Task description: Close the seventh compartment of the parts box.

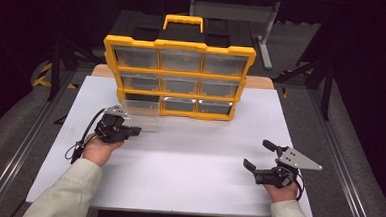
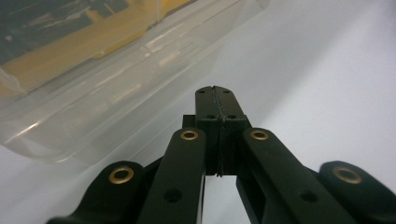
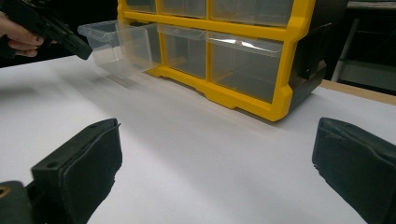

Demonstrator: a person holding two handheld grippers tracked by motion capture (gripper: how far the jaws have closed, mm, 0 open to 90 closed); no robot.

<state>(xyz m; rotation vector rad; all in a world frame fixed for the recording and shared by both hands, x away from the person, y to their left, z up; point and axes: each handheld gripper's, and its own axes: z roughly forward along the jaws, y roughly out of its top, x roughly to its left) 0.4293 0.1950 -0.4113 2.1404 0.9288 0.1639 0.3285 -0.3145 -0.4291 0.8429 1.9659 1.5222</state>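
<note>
Yellow box stands far on the white worktop, its clear drawer pulled out beside the left gripper. Left gripper view: jaws pressed together, drawer just left. Right gripper view: right gripper jaws spread wide, box beyond.

Organizer top rows cut off at right gripper view's upper edge. Clear drawer cropped by left gripper view's left and top edges; drawer contents indiscernible.
</note>
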